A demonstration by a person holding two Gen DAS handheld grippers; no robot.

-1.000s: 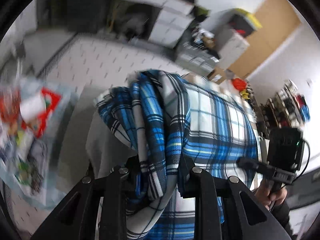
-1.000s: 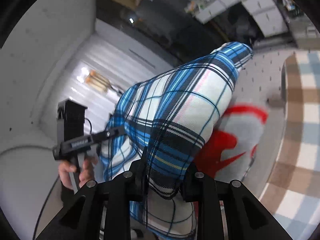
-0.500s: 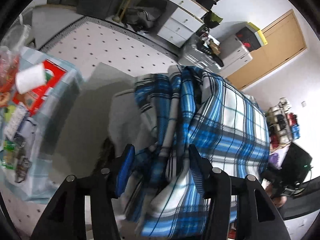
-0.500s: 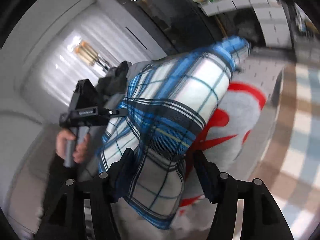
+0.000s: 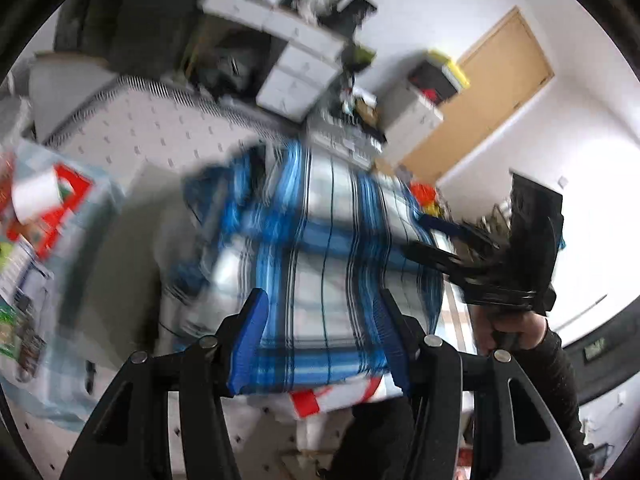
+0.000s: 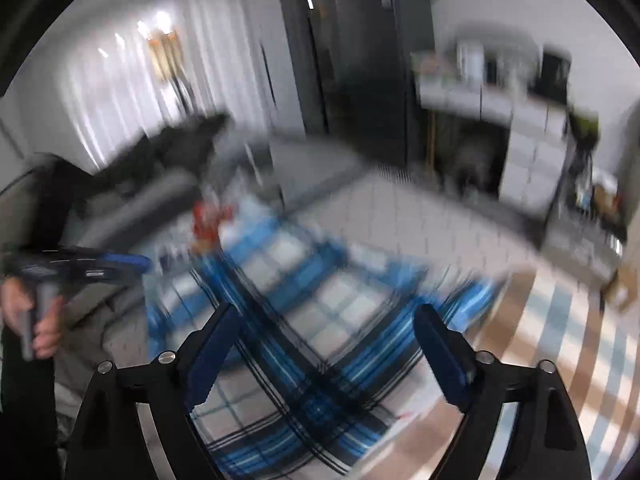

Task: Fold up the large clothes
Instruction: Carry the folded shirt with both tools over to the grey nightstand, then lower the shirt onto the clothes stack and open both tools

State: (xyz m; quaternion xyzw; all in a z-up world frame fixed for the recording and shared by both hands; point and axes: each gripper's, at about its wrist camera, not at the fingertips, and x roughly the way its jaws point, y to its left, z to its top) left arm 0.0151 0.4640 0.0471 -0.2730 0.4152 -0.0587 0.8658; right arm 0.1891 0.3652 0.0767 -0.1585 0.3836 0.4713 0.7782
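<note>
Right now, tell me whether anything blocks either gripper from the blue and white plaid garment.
Nothing visible does. The blue and white plaid garment lies directly ahead of the open left gripper, and of the open right gripper, with no object between. Both views are motion-blurred, so small obstacles could be missed.

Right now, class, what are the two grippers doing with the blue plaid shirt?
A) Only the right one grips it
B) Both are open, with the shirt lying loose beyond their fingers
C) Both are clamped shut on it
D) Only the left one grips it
B: the left gripper and right gripper both show fingers spread wide, with the blue plaid shirt lying unpinched beyond them.
</note>
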